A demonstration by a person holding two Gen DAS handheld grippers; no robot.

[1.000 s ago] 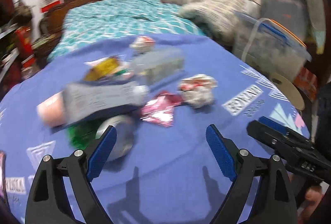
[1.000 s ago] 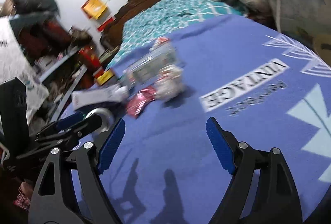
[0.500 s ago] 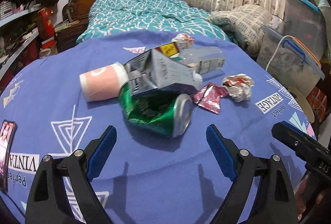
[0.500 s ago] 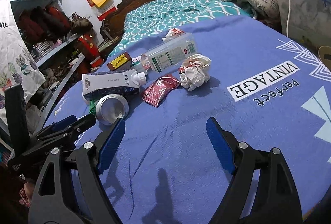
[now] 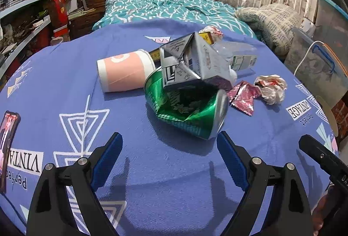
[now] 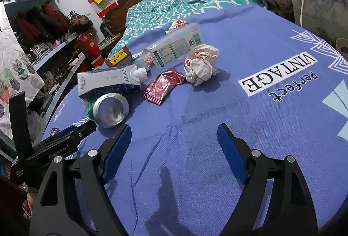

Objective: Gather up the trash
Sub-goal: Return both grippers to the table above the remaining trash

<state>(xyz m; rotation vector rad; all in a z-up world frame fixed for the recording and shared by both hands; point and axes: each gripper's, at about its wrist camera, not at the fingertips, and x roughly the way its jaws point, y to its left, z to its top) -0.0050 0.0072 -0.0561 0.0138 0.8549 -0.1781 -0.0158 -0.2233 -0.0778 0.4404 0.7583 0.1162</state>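
Left wrist view, crushed green can lying sideways, silver end rightward

Both claws are looking the same: left claw and right claw are showing black plastic arms w/ triangular cut-outs, silver screws at pivots, blue ribbed pads. White "GenRobot.AI" marking is showing on left claw's body.

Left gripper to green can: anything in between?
Nothing: the left gripper, open, faces the crushed green can across bare blue cloth, only shadow on it. The left wrist view shows this.
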